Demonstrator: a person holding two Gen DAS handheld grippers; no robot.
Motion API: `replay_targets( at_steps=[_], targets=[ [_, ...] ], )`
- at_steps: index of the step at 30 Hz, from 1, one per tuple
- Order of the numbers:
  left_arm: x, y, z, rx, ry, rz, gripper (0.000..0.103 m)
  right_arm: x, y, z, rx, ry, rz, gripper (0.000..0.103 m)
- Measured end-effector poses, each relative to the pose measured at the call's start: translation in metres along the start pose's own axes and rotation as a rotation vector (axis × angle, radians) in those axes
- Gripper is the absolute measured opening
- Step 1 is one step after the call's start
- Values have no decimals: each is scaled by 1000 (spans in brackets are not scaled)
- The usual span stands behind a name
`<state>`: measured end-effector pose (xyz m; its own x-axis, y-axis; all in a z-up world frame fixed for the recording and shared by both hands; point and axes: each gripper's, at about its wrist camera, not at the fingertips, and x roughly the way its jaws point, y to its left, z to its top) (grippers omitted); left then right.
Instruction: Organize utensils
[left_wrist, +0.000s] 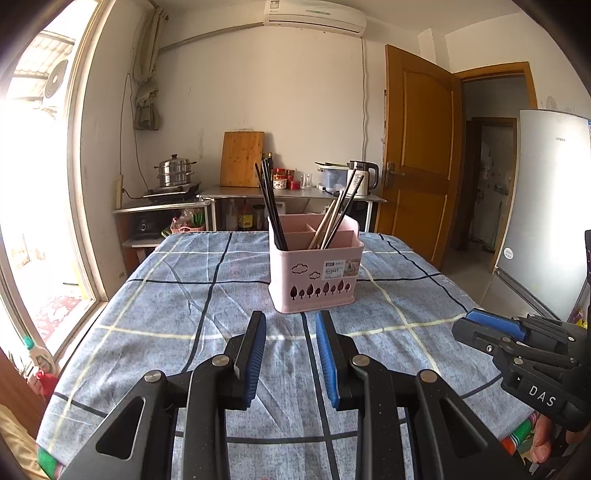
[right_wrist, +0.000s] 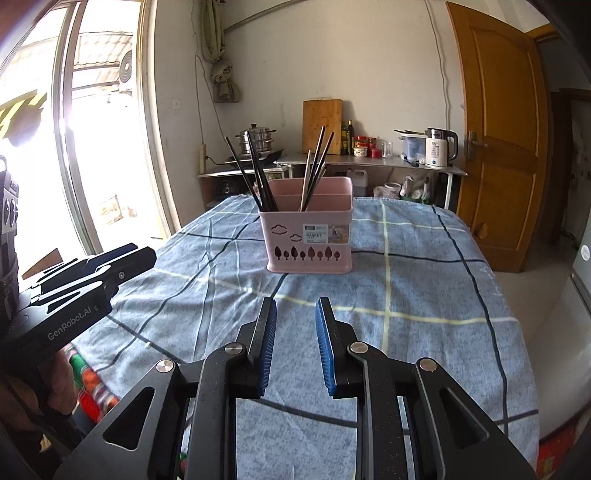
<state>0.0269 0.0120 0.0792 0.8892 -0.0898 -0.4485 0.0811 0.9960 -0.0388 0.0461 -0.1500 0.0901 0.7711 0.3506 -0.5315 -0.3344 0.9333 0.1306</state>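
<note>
Pink basket sits mid-table on the blue checked cloth, upright, w/ dividers inside. Dark chopsticks lean in its left compartment, tips fanning up & left. Right compartment has a mix: pale wooden sticks plus a few dark ones, leaning right. Nothing else of the task lies on the cloth.

Left gripper hovers over near side of table, pointed at basket, jaws partly apart, nothing btwn the blue pads, not touching the basket. Right gripper is just beside it, same aim, jaws also partly apart & empty.

Behind: counter w/ kettle, cutting board, steamer pot
</note>
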Motion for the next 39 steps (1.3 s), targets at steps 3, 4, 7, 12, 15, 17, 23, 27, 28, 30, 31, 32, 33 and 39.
replay_targets(
  at_steps=[3,4,7,12,15,17,23,27,28,30,31,32,33,39],
  targets=[
    [0,0,-4,0,4,0,27,1,0,-4,1,5,-1,23],
    [0,0,-5,0,5,0,27,2,0,-5,2,7,0,23],
    [1,0,-6,0,8,4,27,3,0,-6,3,10,0,23],
    [2,0,-7,2,11,8,28,3,1,-7,1,13,1,23],
    [3,-1,-8,7,14,9,27,4,2,-7,0,13,1,23],
    [3,-1,-9,7,16,4,27,4,2,-7,2,14,1,23],
    [5,-1,-11,7,20,1,27,6,3,-8,-1,17,0,23],
    [5,-1,-12,8,20,-2,27,7,3,-9,-2,20,2,23],
    [5,0,-12,9,20,0,27,8,3,-9,-2,21,3,23],
    [6,0,-13,9,20,0,27,8,3,-9,-3,22,4,23],
    [6,0,-13,8,20,-1,27,8,3,-9,-4,22,3,23],
    [6,0,-13,7,20,0,27,8,3,-9,-3,22,3,23],
    [6,1,-14,7,19,0,27,8,3,-9,-2,22,5,23],
    [5,0,-15,14,19,8,27,8,2,-10,-4,26,6,23]
  ],
)
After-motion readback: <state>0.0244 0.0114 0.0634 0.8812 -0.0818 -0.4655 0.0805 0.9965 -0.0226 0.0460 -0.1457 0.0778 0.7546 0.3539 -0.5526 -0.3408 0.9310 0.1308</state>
